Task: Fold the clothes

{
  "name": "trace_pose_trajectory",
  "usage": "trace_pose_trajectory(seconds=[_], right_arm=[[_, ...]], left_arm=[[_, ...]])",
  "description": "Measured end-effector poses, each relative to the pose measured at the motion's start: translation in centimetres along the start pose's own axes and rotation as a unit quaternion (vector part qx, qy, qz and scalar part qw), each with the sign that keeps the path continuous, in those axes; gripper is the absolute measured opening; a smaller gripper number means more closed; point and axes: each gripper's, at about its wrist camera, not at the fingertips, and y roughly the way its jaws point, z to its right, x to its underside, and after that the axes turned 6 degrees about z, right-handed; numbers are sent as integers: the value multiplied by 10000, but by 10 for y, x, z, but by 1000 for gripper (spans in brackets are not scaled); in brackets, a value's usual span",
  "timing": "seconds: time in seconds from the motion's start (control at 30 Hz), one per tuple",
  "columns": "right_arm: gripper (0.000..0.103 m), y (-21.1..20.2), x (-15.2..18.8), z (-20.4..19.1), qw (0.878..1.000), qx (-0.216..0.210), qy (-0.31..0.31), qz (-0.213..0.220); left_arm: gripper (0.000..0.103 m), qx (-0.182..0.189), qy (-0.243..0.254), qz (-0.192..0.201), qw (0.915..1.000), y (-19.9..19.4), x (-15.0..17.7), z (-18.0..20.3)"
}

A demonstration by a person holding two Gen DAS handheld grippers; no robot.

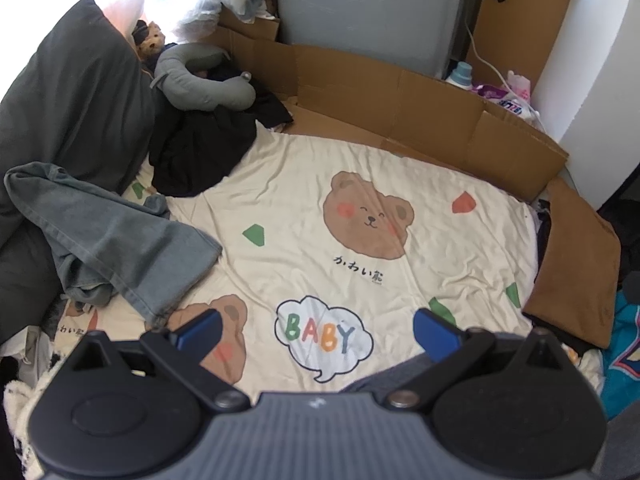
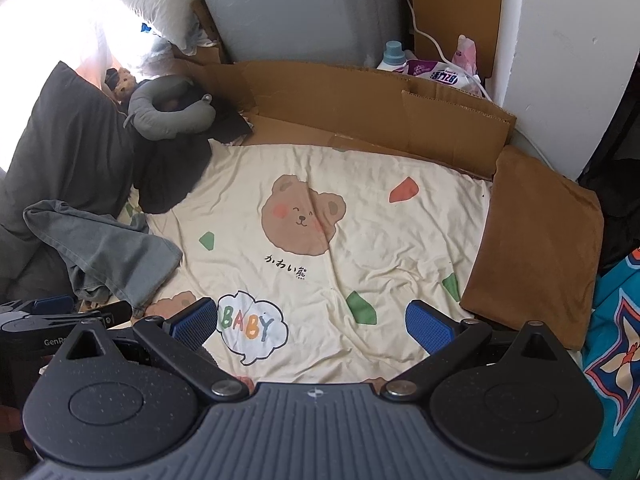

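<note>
I hold both grippers above a cream bedsheet (image 1: pixel 304 184) printed with bear faces and a "BABY" speech bubble, each tilted steeply down toward the bed. The left gripper (image 1: pixel 318 334) has its jaws spread wide with nothing between them; only the sheet's speech bubble shows in the gap. The right gripper (image 2: pixel 314 322) hovers in much the same pose, jaws likewise spread and empty. In the right wrist view, the left gripper (image 2: pixel 56 312) appears just beside it at the left edge, low over the sheet.

The clothes wait at the left side of the bed. A pair of grey-blue jeans (image 1: pixel 108 236) lies crumpled there, one leg trailing onto the sheet toward the left gripper's near finger, though apart from it. Behind the jeans, a black garment (image 1: pixel 200 152) sits heaped against a dark grey pillow (image 1: pixel 76 92). A grey neck pillow (image 1: pixel 192 80) rests on top of that heap, with a small teddy bear (image 1: pixel 151 40) beyond it.

Flattened cardboard (image 1: pixel 400 96) lines the far edge of the bed. A brown folded cloth (image 1: pixel 576 264) lies at the right edge, near a teal patterned fabric (image 2: pixel 616 320).
</note>
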Motion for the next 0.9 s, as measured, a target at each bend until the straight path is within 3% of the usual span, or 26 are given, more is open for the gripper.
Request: trace_pose_trajectory(seconds=[0.9], right_arm=[[103,-2,-2,0,10000,-12,3,7]], left_arm=[[103,-42,4,18,10000,1,4,0]])
